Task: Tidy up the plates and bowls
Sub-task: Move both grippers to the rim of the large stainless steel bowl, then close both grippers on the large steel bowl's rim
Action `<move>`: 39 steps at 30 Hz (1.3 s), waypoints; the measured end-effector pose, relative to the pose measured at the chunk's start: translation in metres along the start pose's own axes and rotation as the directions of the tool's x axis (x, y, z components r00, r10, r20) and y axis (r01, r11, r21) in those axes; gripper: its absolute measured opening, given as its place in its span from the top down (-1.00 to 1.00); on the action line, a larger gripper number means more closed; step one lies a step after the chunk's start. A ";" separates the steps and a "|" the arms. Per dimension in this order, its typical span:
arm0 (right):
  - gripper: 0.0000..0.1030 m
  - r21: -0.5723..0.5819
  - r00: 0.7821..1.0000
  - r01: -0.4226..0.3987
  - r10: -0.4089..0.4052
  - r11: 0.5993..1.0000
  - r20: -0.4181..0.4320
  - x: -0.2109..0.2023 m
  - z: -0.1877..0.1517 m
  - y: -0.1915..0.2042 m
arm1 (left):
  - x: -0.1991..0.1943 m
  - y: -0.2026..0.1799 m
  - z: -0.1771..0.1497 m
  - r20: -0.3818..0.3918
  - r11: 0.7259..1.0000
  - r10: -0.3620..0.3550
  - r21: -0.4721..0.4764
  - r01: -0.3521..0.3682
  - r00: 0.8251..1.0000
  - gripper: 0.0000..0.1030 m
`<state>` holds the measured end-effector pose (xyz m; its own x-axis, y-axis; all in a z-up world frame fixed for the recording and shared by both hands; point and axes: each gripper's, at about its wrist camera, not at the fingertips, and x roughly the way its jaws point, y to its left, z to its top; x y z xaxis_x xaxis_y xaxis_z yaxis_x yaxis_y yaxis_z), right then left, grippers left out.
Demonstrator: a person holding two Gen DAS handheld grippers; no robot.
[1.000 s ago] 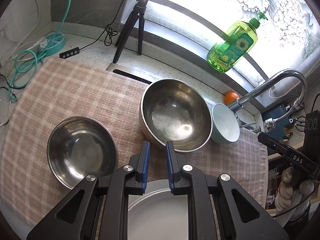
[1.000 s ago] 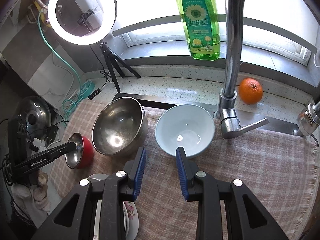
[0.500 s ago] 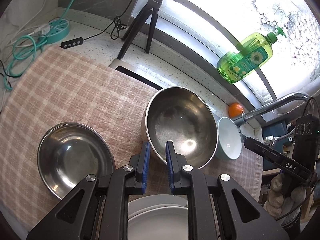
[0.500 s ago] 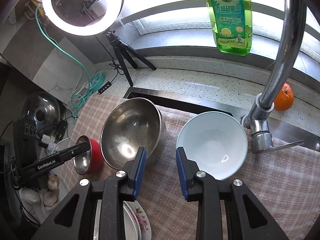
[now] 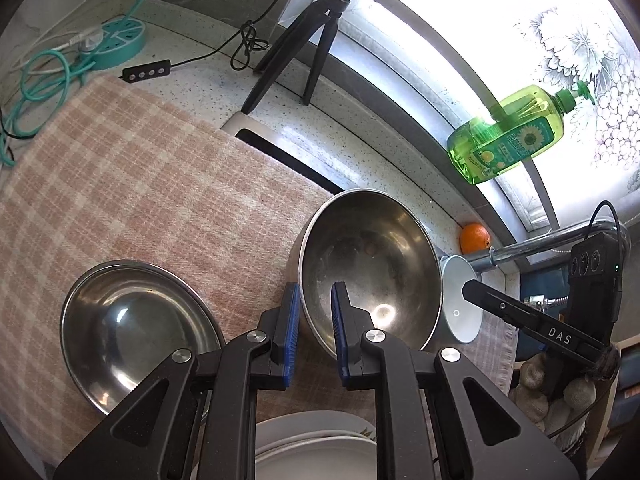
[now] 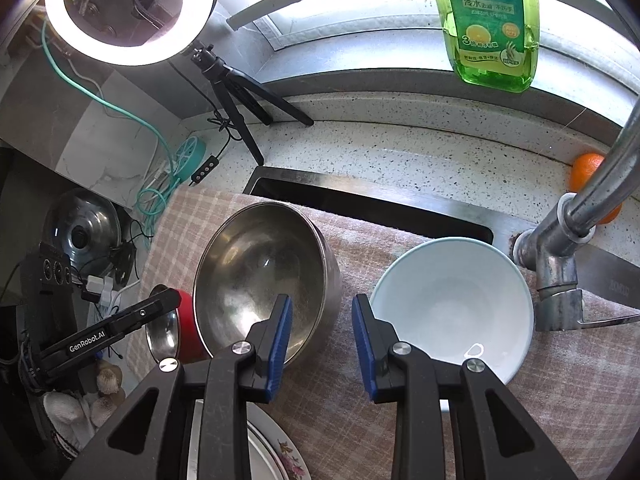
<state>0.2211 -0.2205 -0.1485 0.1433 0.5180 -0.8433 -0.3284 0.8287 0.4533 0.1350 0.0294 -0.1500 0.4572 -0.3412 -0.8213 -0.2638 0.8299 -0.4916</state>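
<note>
steel bowl (image 5: 370, 268) and pale bowl (image 6: 454, 304), mouths up

Three steel bowls rest on the checked cloth (image 5: 132, 184): a large deep steel bowl (image 5: 370, 268) near the sink edge, a shallow steel bowl (image 5: 132, 328) to its left, and a small red-sided steel bowl (image 6: 172, 330) seen left of the deep one in the right wrist view. One pale blue bowl (image 6: 452, 304) stands just to the right of the large deep steel bowl, and a stack of at least two plates (image 5: 316, 452), one with a flower pattern, lies on the near side of it. Beyond the large deep steel bowl stand one green soap bottle (image 5: 508, 140), one orange (image 5: 474, 238), one tap (image 6: 568, 236), one tripod (image 5: 304, 48) and one ring light (image 6: 128, 8).
</note>
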 end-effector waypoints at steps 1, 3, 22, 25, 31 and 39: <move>0.46 0.000 1.000 0.003 -0.003 1.000 -0.002 0.002 0.001 0.000 | 0.001 0.001 0.002 -0.003 1.000 -0.006 -0.007 0.006 1.000 0.72; 0.46 0.007 1.000 0.007 -0.007 1.000 -0.010 0.005 0.003 -0.003 | 0.003 0.001 0.004 -0.003 1.000 -0.003 -0.016 0.003 1.000 0.72; 0.46 0.019 0.999 0.015 -0.014 1.000 -0.050 0.028 0.015 -0.004 | 0.021 -0.003 0.009 -0.038 0.999 0.032 0.011 -0.032 0.999 0.72; 0.46 0.025 0.999 0.018 -0.017 1.000 -0.052 0.030 0.017 -0.004 | 0.021 -0.003 0.010 -0.033 0.999 0.041 0.017 -0.040 0.999 0.72; 0.55 0.028 0.998 0.027 -0.025 0.999 -0.060 0.035 0.019 -0.004 | 0.022 -0.003 0.011 -0.035 0.999 0.041 0.028 -0.040 0.999 0.72; 0.72 0.036 0.997 0.025 -0.022 0.999 -0.076 0.040 0.019 -0.007 | 0.026 -0.003 0.010 -0.033 0.998 0.057 0.039 -0.055 0.998 0.72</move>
<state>0.2466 -0.2015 -0.1804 0.0793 0.4820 -0.8725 -0.2911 0.8484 0.4422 0.1558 0.0224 -0.1667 0.4130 -0.3081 -0.8571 -0.2552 0.8642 -0.4336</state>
